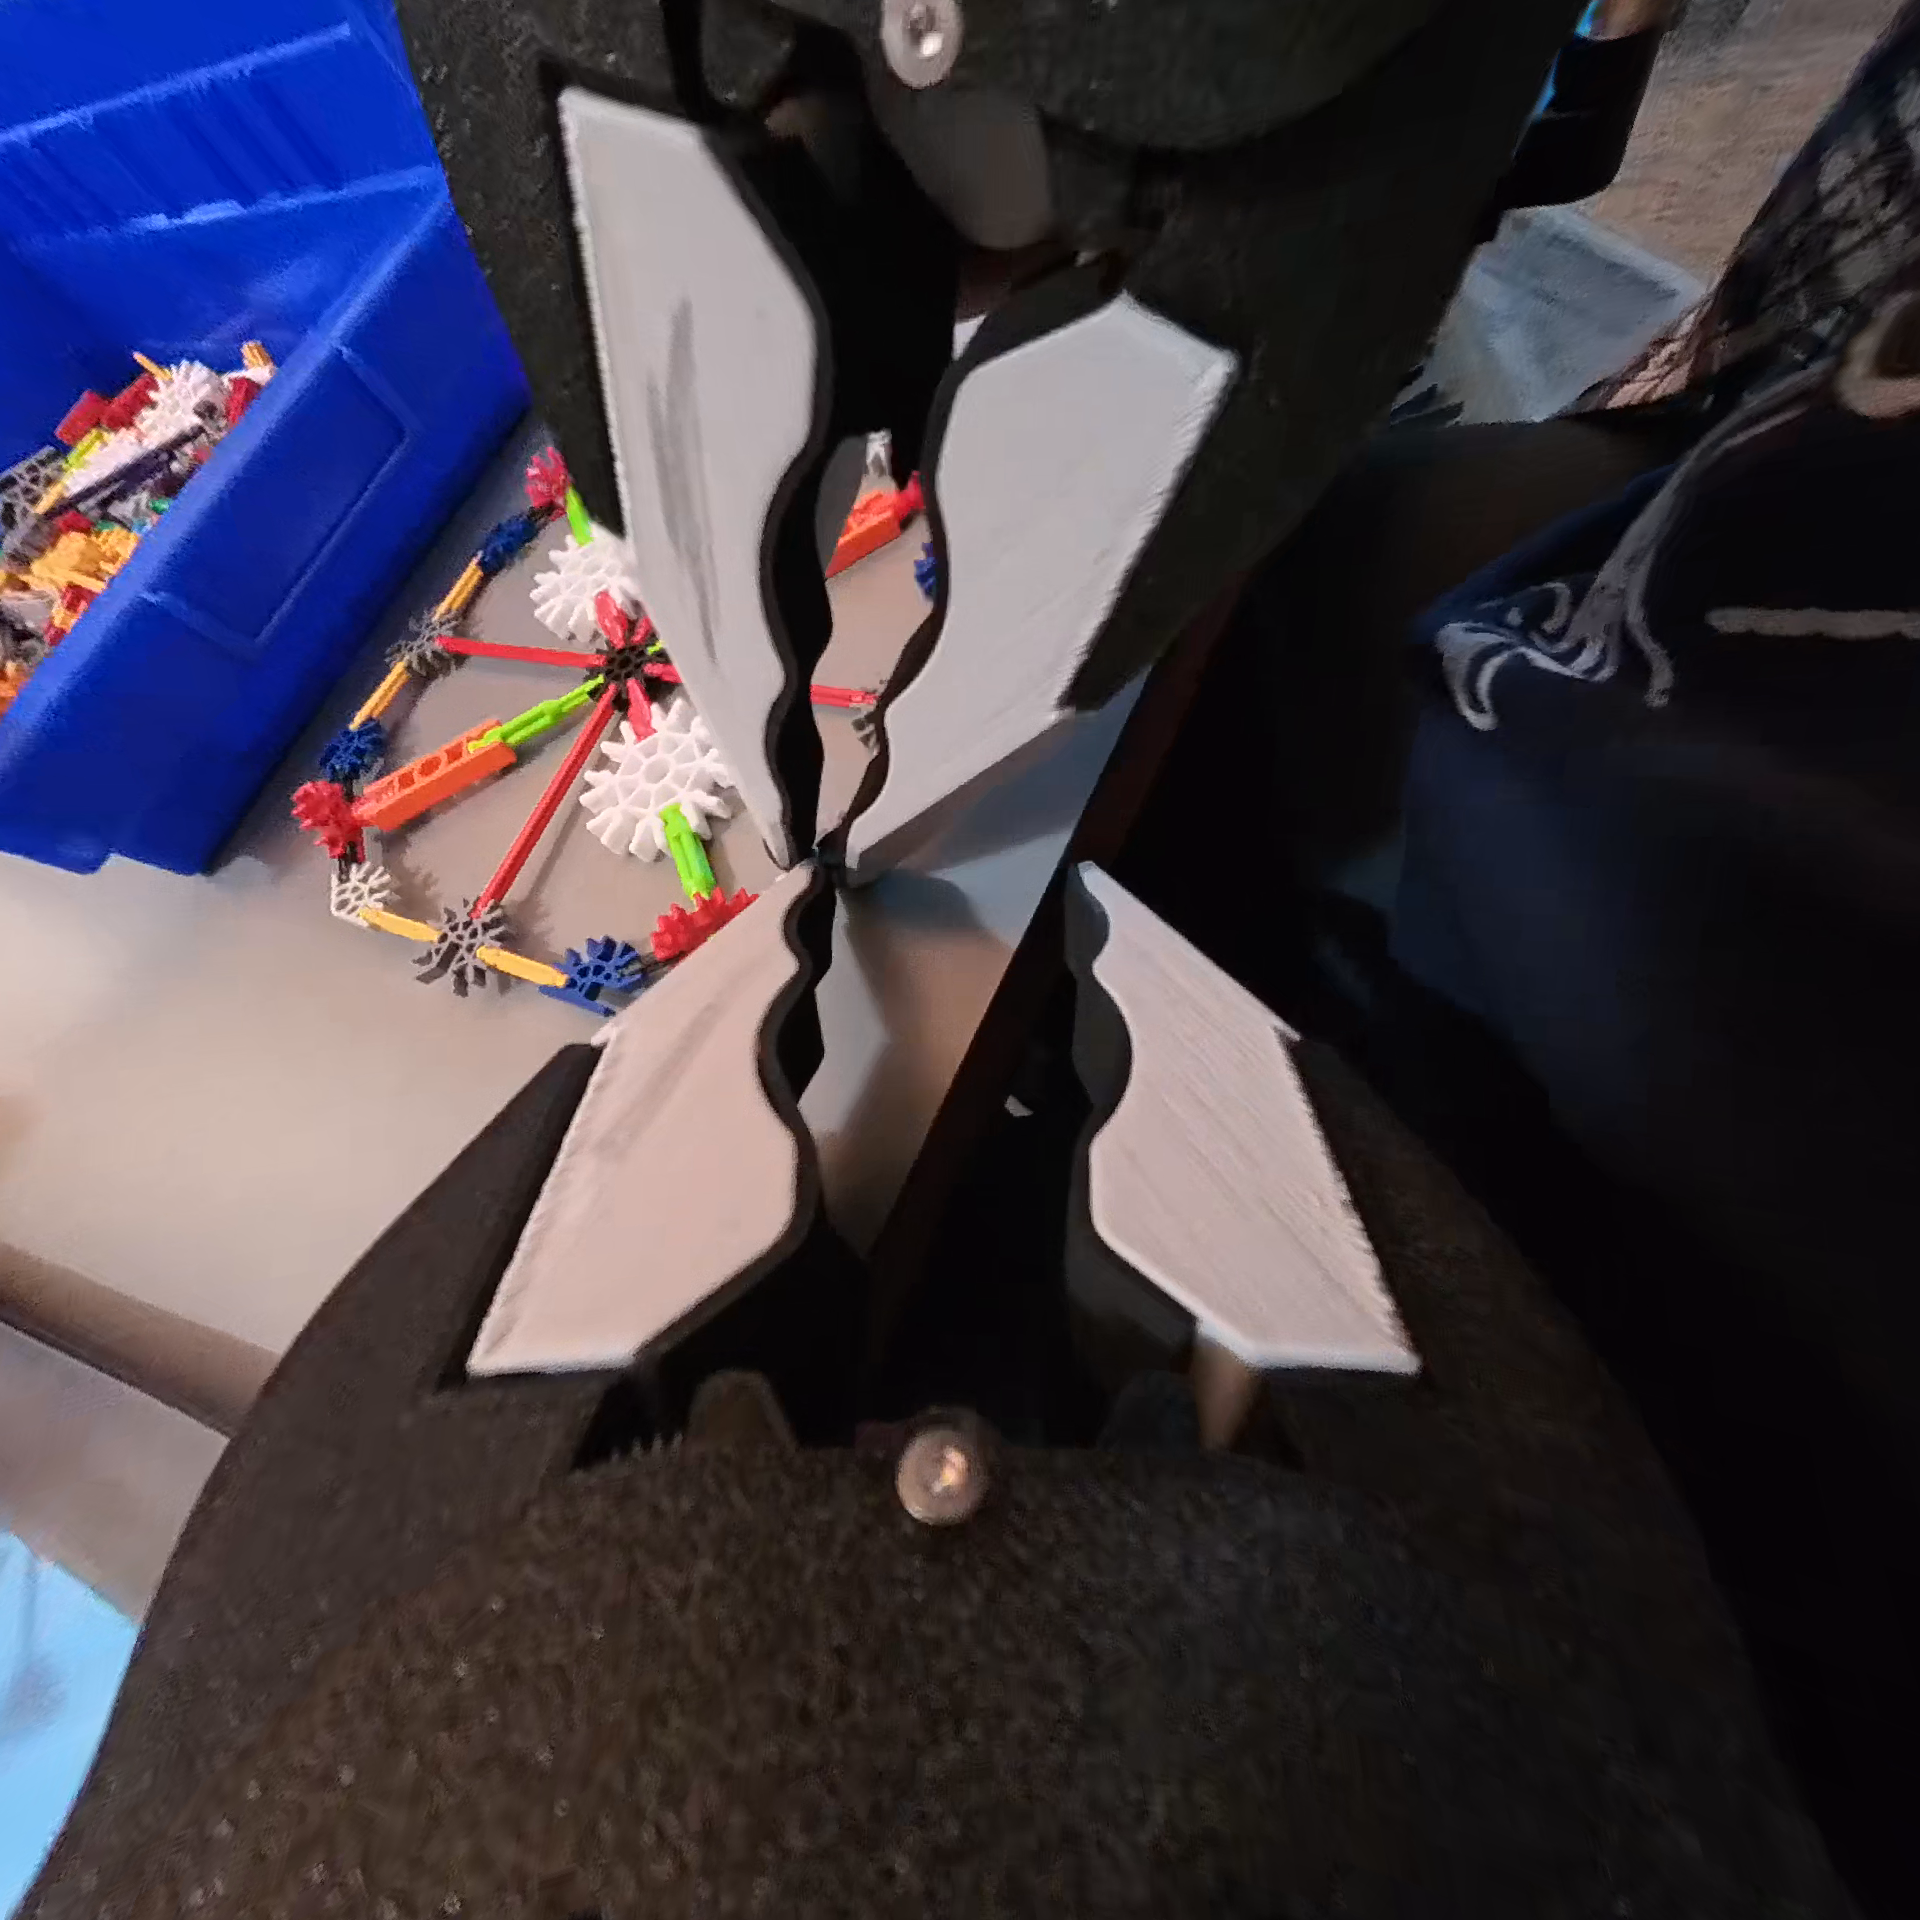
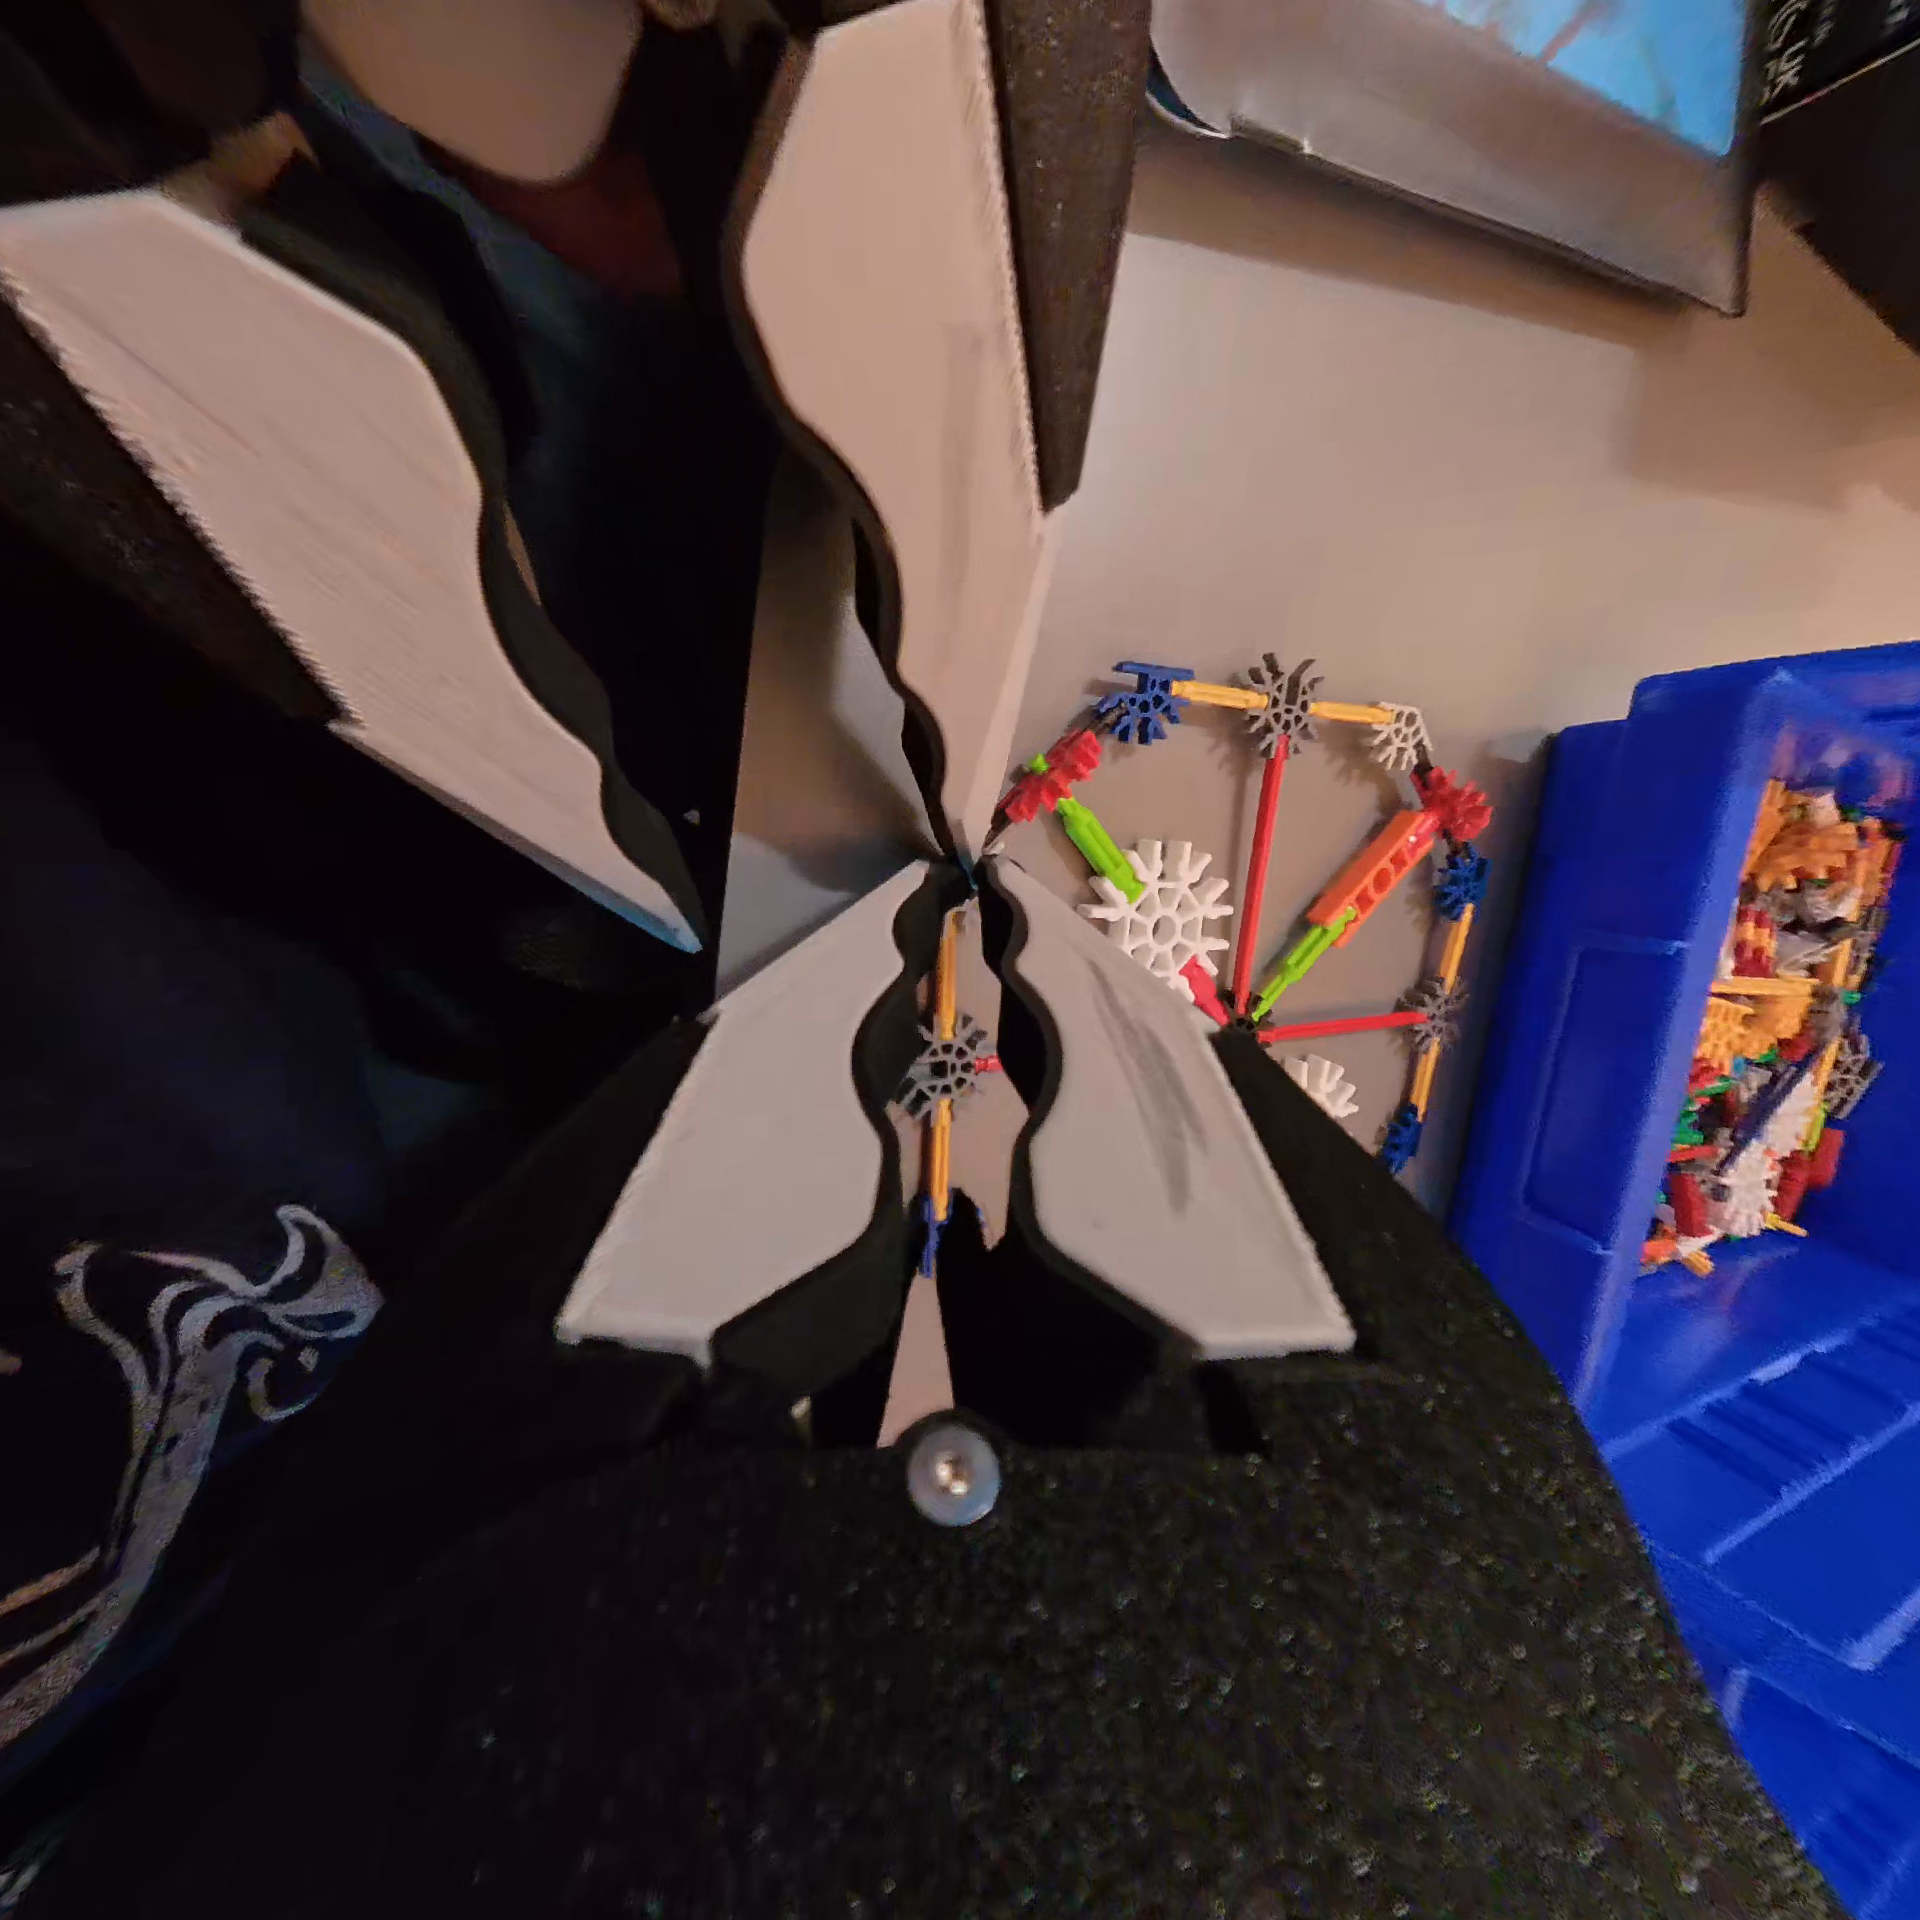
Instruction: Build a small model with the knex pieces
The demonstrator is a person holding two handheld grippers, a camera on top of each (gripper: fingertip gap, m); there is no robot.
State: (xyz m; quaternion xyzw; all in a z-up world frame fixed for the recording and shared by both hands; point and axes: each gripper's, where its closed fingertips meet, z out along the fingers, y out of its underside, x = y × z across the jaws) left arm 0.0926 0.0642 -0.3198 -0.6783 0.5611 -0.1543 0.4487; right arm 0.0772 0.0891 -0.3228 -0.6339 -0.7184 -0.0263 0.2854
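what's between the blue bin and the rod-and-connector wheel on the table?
Nothing: in the left wrist view only a bare strip of table separates the blue bin from the wheel. The right wrist view agrees.

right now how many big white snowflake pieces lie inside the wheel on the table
2. One big white snowflake piece lies beside the green rod near the wheel rim; the other sits past the hub, partly covered. More may be hidden.
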